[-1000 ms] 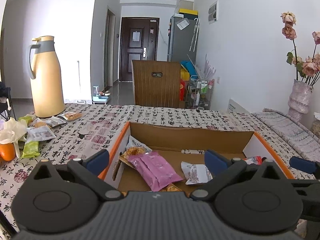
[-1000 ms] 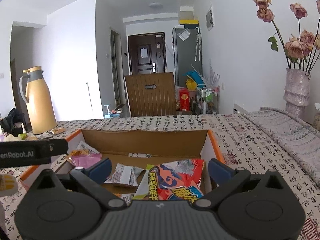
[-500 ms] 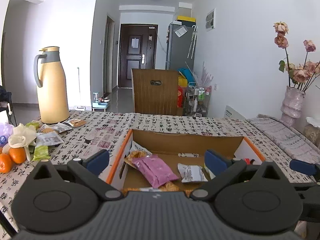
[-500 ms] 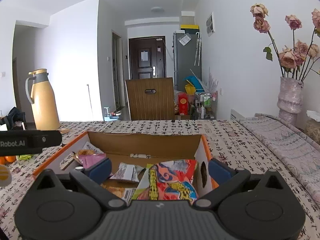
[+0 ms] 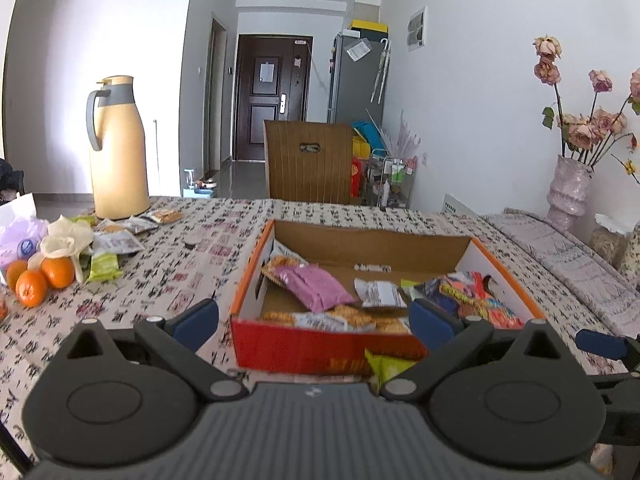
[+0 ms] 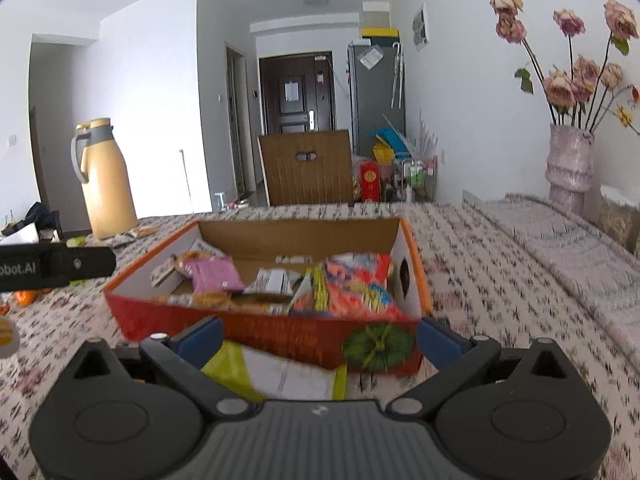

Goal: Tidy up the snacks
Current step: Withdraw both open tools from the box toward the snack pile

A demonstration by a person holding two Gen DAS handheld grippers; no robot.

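Inside cardboard box [image 5: 376,344], pink packet [image 5: 316,284], chips bag [image 6: 352,284]

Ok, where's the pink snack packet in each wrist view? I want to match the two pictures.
Left wrist: the pink snack packet lies in the left half of the cardboard box, centre of frame.
Right wrist: the same packet sits left of centre, in the box's left half.
Shared landmark: the yellow thermos jug, at the table's far left.
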